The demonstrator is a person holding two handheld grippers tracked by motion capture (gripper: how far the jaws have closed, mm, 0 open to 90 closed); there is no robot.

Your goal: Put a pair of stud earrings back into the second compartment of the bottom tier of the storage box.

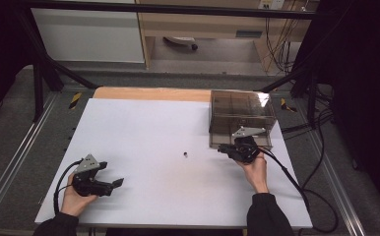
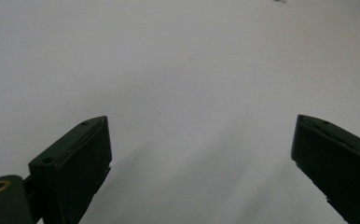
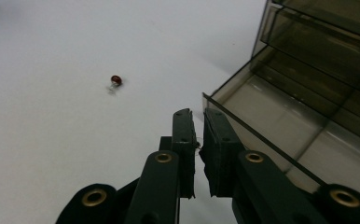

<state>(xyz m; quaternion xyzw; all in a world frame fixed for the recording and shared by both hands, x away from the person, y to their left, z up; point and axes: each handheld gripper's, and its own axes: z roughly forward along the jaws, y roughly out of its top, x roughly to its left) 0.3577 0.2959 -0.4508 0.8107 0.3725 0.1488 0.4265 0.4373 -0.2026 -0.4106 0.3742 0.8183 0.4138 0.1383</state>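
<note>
A small dark red bead (image 3: 116,80) lies alone on the white table, seen as a dark speck (image 1: 185,155) near the middle in the high view. A smoky see-through drawer box (image 1: 242,118) stands at the back right. Its lowest drawer (image 3: 280,107) is pulled out and looks empty. My right gripper (image 1: 221,147) sits just in front of that drawer, pointing left. Its jaws (image 3: 197,112) are shut, with nothing visible between them, and the drawer's front wall is just to their right. My left gripper (image 1: 111,173) rests low at the front left, open (image 2: 201,121) over bare table.
The white table top (image 1: 148,128) has a wooden strip (image 1: 148,93) along its back edge. Black frame bars rise at the back left and back right. A cable (image 1: 296,182) trails from the right gripper across the table's right side.
</note>
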